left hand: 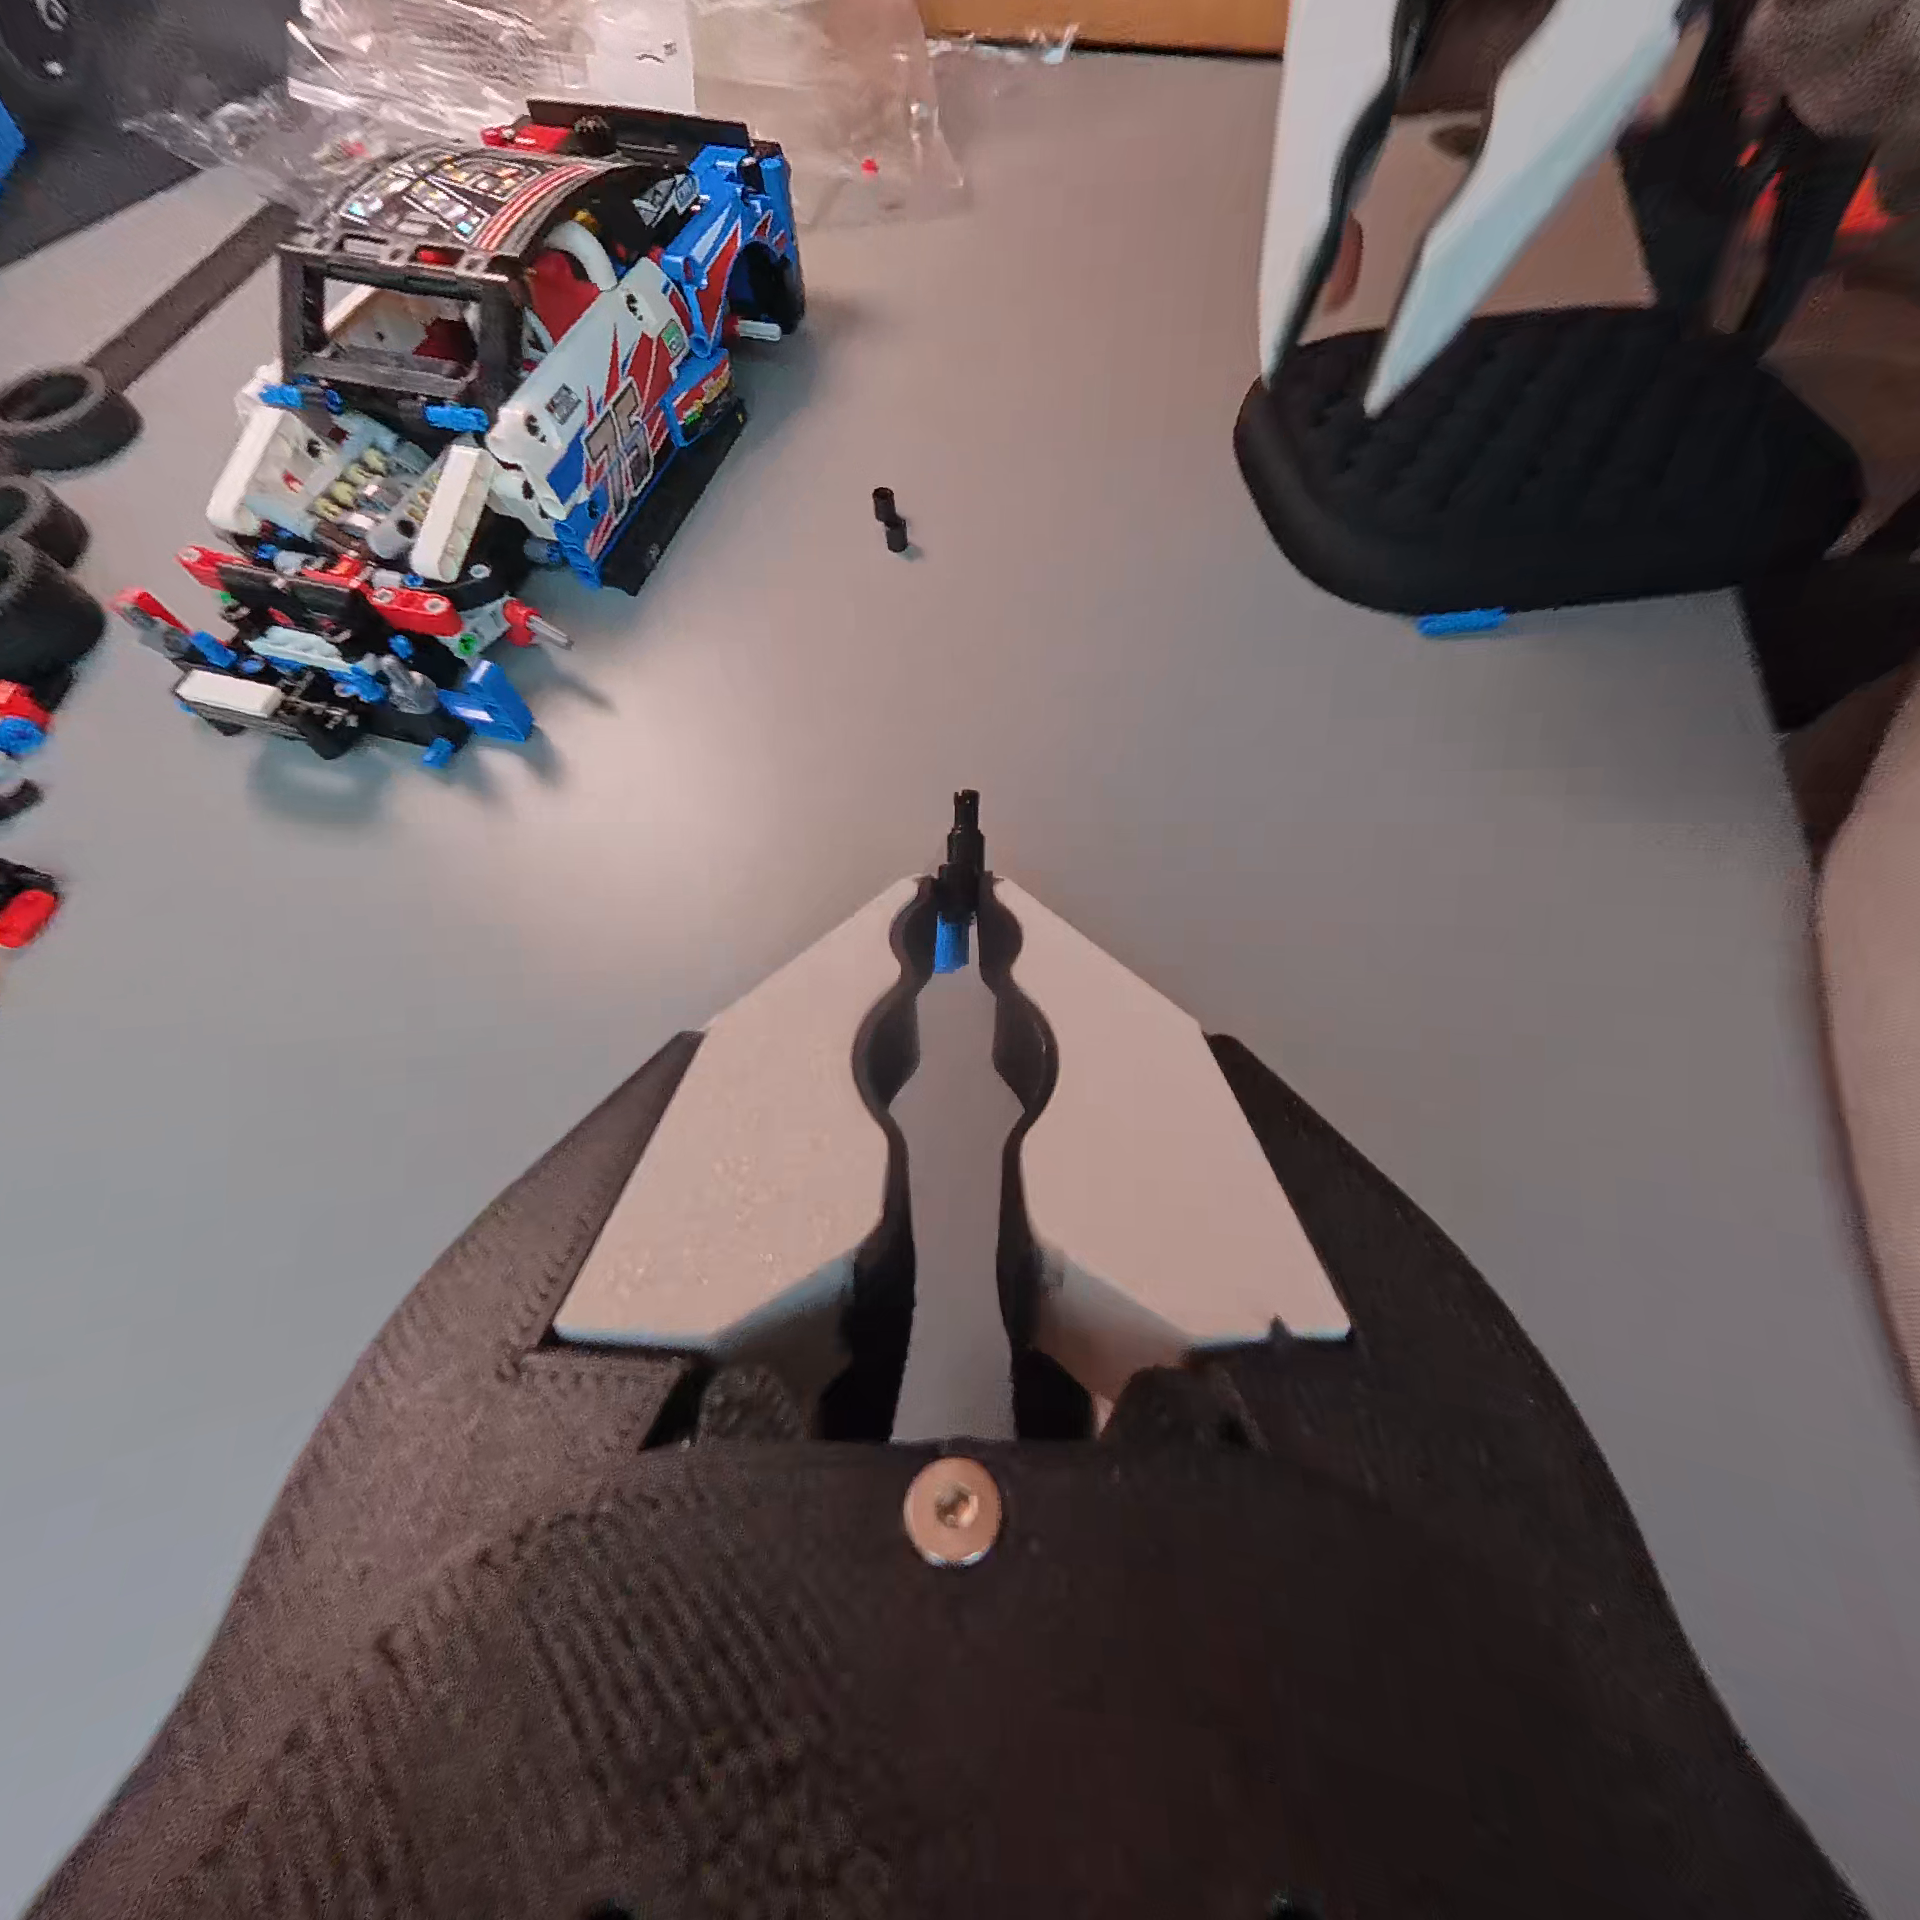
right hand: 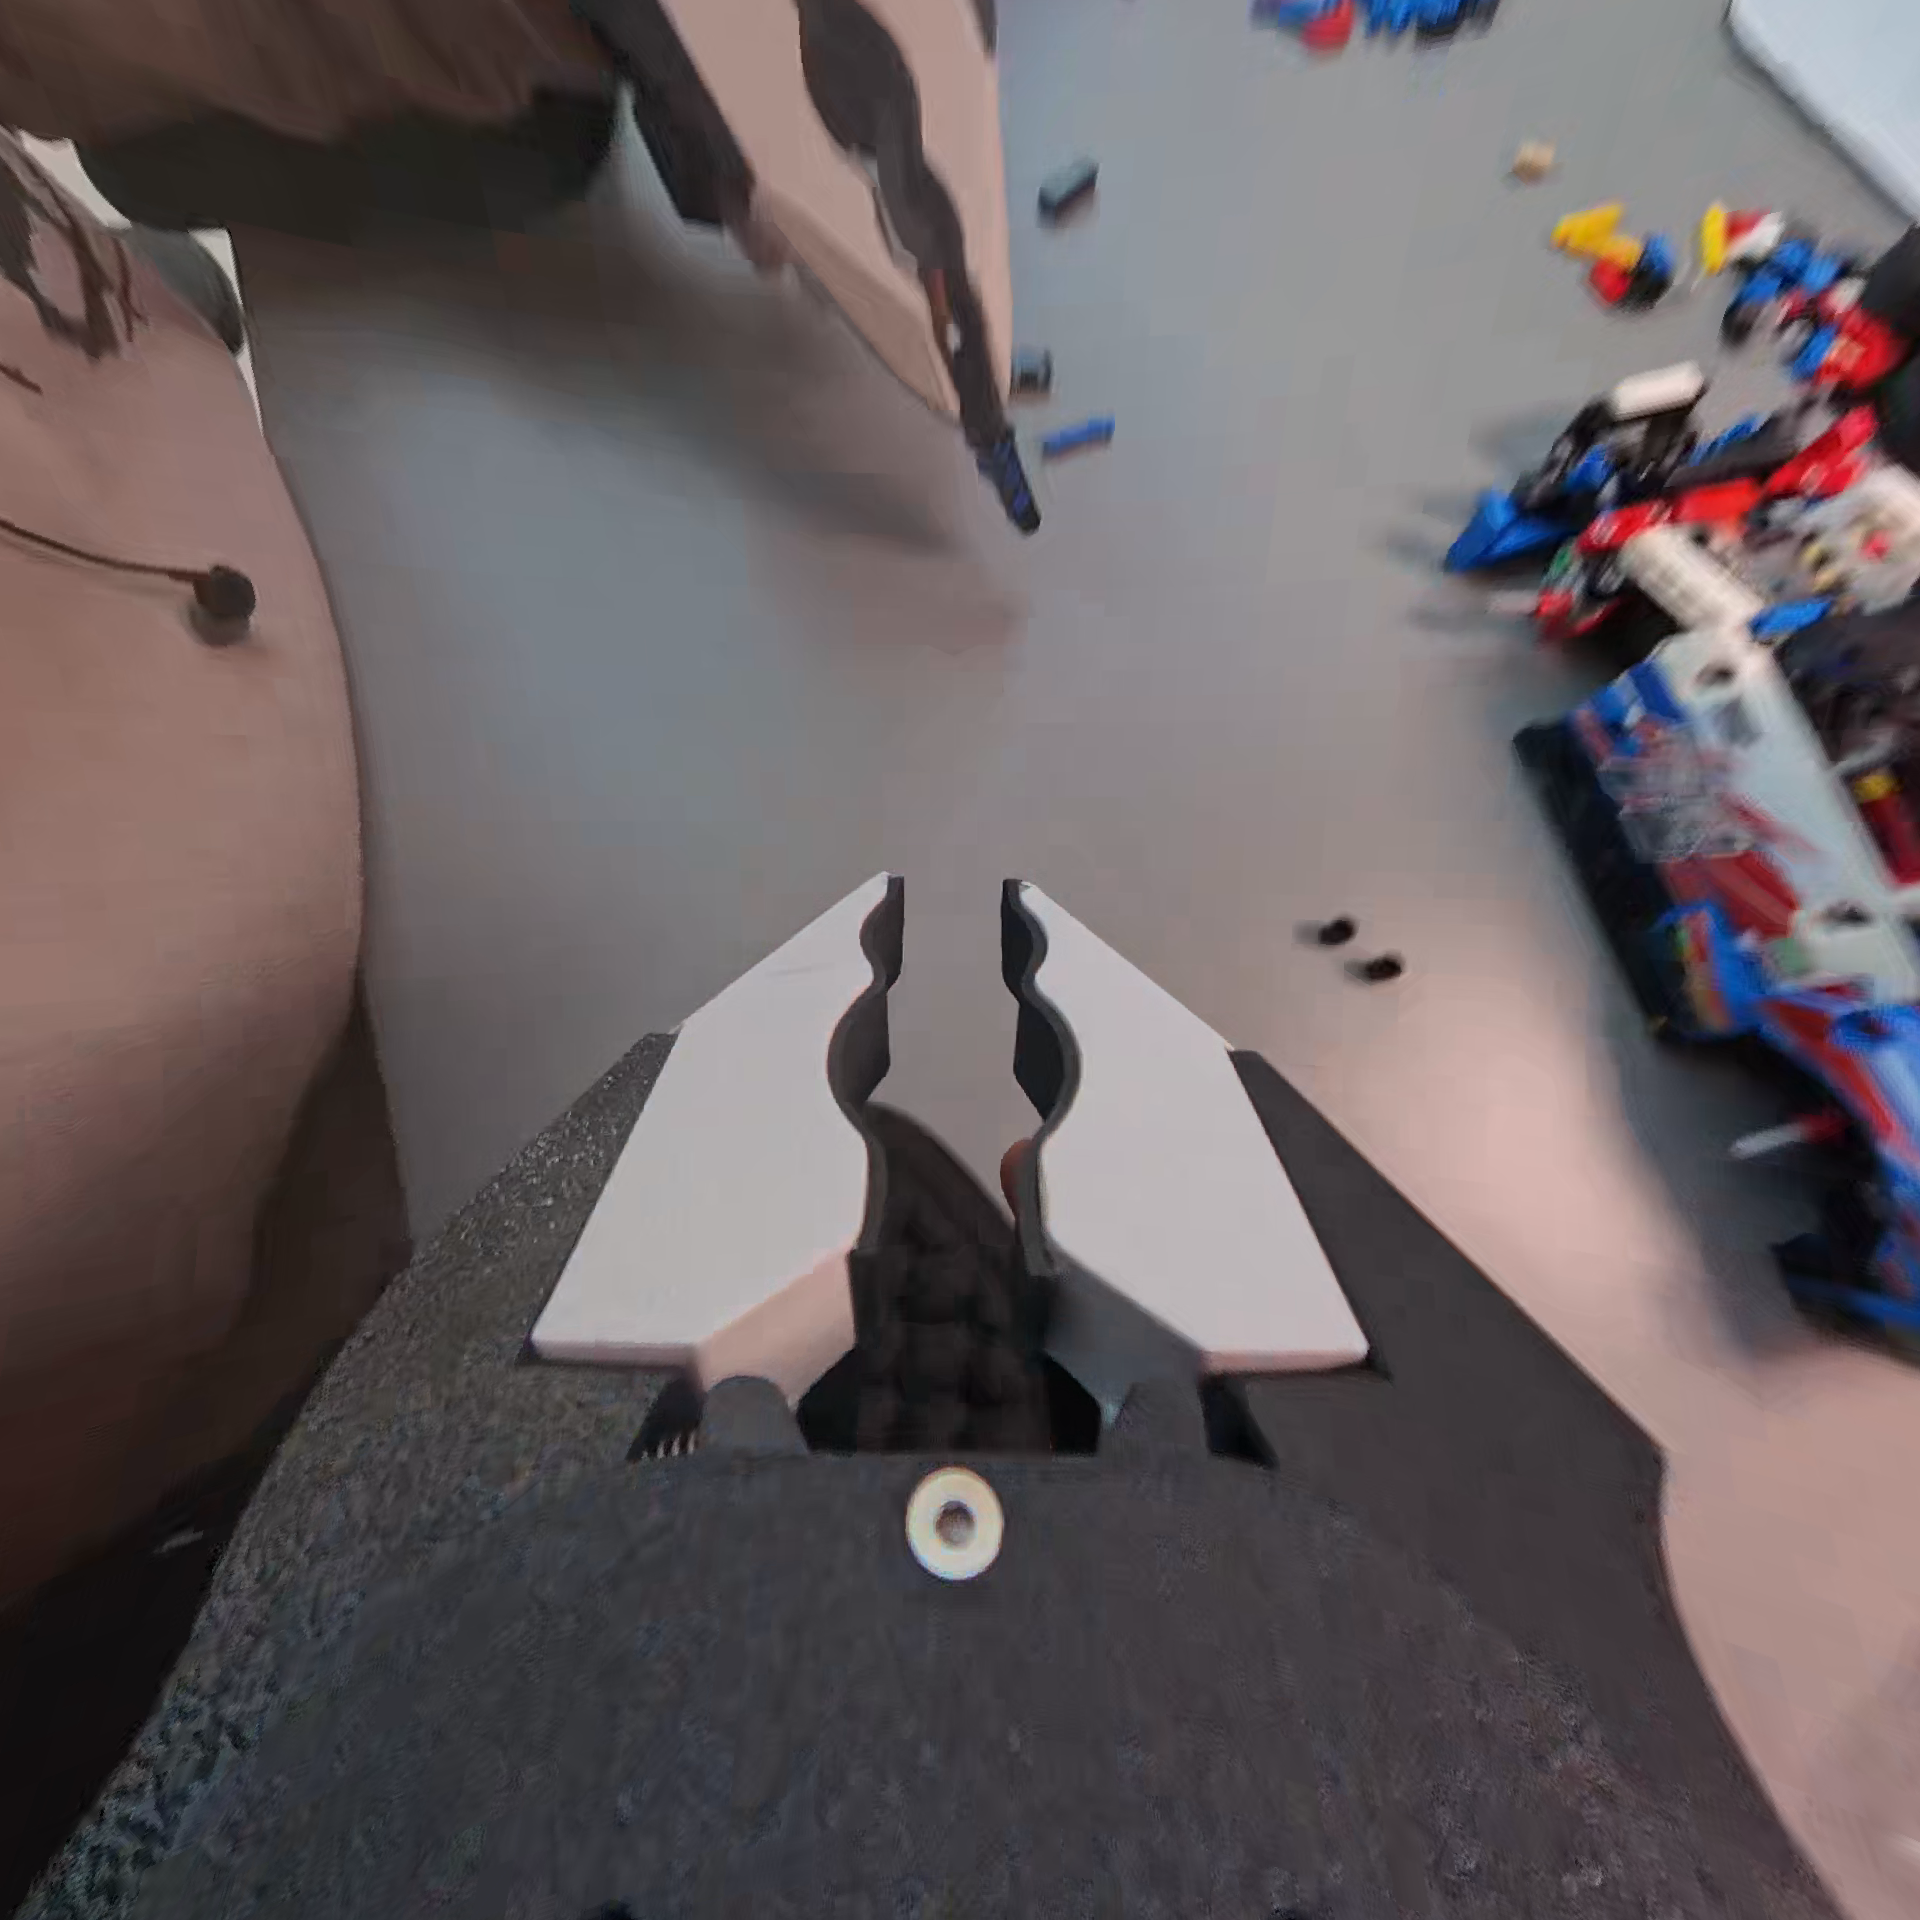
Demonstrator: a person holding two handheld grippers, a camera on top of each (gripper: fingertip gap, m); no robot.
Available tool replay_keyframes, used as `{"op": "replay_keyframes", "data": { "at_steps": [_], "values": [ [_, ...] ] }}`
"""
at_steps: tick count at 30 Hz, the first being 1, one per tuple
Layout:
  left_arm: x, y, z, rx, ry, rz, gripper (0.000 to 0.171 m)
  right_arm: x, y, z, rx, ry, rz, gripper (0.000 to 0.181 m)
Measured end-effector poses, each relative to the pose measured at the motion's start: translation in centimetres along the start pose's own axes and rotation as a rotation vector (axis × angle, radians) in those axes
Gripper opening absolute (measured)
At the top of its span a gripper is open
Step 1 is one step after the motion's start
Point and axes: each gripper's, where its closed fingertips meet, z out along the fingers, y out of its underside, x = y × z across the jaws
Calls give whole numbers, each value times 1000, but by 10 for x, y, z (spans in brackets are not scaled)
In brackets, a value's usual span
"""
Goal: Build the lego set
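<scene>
left gripper pose: your left gripper is held low over the grey table, pointing forward and a little downward. in the right wrist view it enters from the top, angled down, blurred.
left gripper state: fingers closed almost together at the tips, pinching a small pin assembly: a black pin sticking out past the tips, a blue piece seated just behind them.
right gripper pose: your right gripper is raised above the table, tilted, with the view blurred. in the left wrist view it hangs at the upper right, fingers pointing down.
right gripper state: fingers parted by a narrow gap, nothing between the tips.
lego car: the partly built race car, blue, white and red with a black roof frame, sits on the table left of and beyond your left gripper, well apart from it.
loose black connector: a small black connector lies on the table between the car and the right gripper, touching neither.
blue pin: a blue pin lies just beside the right gripper's black body.
tyres: black tyres at the left edge.
other: clear plastic bags behind the car; loose bricks scattered far on the table.
</scene>
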Motion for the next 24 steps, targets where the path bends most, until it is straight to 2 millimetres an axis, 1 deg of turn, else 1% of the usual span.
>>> {"op": "replay_keyframes", "data": {
  "at_steps": [2, 4, 5, 6, 7, 9, 11, 13, 15, 17, 18, 21, 23, 24],
  "values": [
    [3, -2, 0, 31, 54, -88, 6, -29, 32, 2, -104, -19, 105, 18],
    [7, -2, 1, 41, 89, -137, 6, -54, 61, 4, -208, 6, 191, 22],
    [9, 0, 2, 43, 104, -143, 6, -67, 69, 4, -233, 9, 228, 22],
    [11, 1, 3, 41, 112, -142, 6, -78, 71, 6, -237, 13, 264, 22],
    [13, 2, 4, 40, 117, -138, 6, -84, 71, 7, -240, 39, 286, 21],
    [15, 2, 5, 40, 124, -129, 6, -80, 75, 8, -287, 165, 298, 21],
    [17, 1, 4, 51, 129, -128, 6, -80, 74, 12, -316, 207, 337, 21],
    [18, 0, 0, 63, 125, -125, 6, -83, 81, 16, -390, 232, 343, 20],
    [19, -2, -3, 75, 124, -122, 6, -77, 82, 18, -411, 285, 351, 11],
    [20, -5, -4, 84, 124, -117, 6, -72, 84, 19, -421, 304, 381, 3],
    [20, -6, -5, 87, 120, -111, 6, -72, 84, 20, -428, 298, 391, 4],
    [21, -7, -5, 90, 119, -107, 6, -78, 81, 20, -445, 285, 407, 17],
    [22, -8, -6, 92, 121, -106, 6, -77, 81, 19, -449, 306, 415, 18],
    [23, -8, -6, 94, 124, -105, 6, -75, 81, 20, -450, 318, 422, 16]
  ]
}}
